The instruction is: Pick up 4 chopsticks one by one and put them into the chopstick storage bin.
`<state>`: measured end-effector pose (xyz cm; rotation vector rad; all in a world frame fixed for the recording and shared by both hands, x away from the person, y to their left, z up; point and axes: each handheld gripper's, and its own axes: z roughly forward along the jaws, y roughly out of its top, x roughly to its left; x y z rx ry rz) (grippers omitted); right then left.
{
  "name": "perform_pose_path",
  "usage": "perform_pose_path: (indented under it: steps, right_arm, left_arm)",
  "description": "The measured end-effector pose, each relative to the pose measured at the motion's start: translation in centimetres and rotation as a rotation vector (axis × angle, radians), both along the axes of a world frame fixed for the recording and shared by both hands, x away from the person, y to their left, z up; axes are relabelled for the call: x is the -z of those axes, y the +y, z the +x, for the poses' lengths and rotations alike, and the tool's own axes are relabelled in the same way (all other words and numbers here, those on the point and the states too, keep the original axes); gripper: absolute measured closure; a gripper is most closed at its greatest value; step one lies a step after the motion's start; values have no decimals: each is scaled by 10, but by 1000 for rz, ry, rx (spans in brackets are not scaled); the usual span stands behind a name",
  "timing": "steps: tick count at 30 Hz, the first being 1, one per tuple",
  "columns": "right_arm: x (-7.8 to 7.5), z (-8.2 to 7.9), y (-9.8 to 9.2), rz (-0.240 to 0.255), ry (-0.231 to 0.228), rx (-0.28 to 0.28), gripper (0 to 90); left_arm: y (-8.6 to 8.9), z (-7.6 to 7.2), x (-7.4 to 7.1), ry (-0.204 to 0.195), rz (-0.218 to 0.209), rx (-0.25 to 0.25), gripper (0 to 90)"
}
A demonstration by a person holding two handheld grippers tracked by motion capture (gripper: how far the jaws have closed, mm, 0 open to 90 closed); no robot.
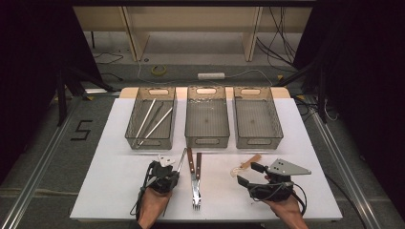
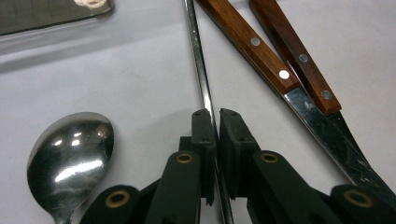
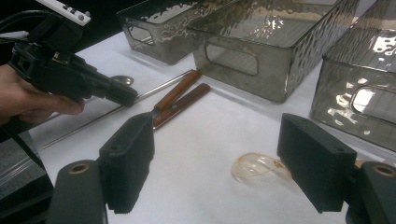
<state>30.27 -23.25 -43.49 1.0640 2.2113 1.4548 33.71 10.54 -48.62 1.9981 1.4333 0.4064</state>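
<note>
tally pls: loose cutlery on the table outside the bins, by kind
Wooden-handled pieces: 2
Metal stick, clamped in the left hand-held gripper: 1
Metal spoon: 1
Clear plastic spoon: 1
Total: 5

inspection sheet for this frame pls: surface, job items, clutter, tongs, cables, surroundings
Surface: white table.
Job's things: thin metal rod pinched in the left tongs; more rods in the left bin; middle bin and right bin look bare.
Clutter: two wood-handled forks, a metal spoon, a clear plastic spoon.
Tongs: left shut on the rod; right tongs open, above the plastic spoon.
Cables: one trails from each tong; more lie on the floor beyond the table.
Surroundings: power strip, tape roll, floor mark "5".
</note>
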Motion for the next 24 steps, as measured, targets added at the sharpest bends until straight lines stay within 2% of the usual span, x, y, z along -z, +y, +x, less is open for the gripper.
perform_pose_path:
  steps: [14, 20, 24]
  right_arm:
    - [0, 0, 0, 2, 2, -1, 285]
    - [0, 0, 0, 1, 3, -2, 285]
    - [0, 0, 1, 1, 4, -3, 285]
  left_arm:
    - [10, 5, -1, 12, -30, -24, 852]
    - [14, 6, -5, 4, -40, -17, 853]
    - [17, 5, -8, 0, -62, -9, 854]
